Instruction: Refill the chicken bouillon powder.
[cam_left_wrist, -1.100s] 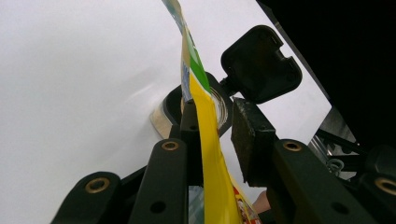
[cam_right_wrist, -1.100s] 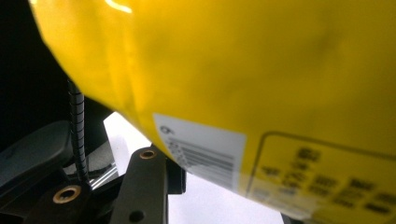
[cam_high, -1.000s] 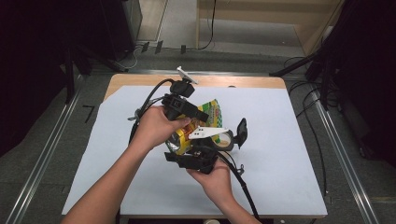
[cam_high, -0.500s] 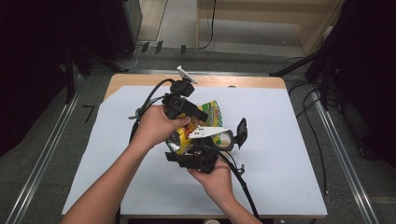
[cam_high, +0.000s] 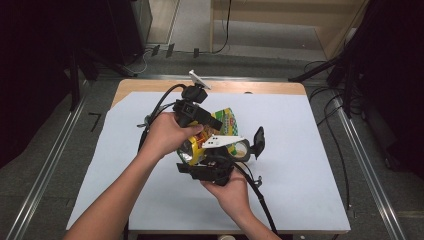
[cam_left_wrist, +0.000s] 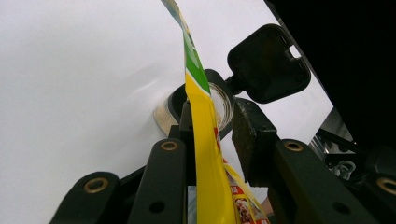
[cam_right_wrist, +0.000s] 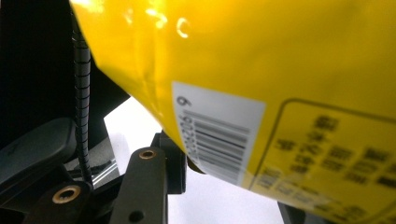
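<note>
Meanwhile, little is changing over the last second: both hands are keeping the packet (cam_high: 226, 121) lifted over the middle of the table (cam_high: 310, 150), only drawing slightly closer together. That suggests a hold or handover in progress, not a finished placement.

The left gripper (cam_left_wrist: 212, 126) is clenching the packet's edge, which is running up between its jaws. The right gripper (cam_right_wrist: 187, 163) is sitting under the yellow, barcoded side; one jaw is touching it, but I cannot tell whether it is gripping.

A tape roll (cam_high: 241, 148) is lying just beside the packet, with a black pad (cam_high: 258, 141) next to it. Open white surface is spreading left, right and toward the person; all edges are well apart.
</note>
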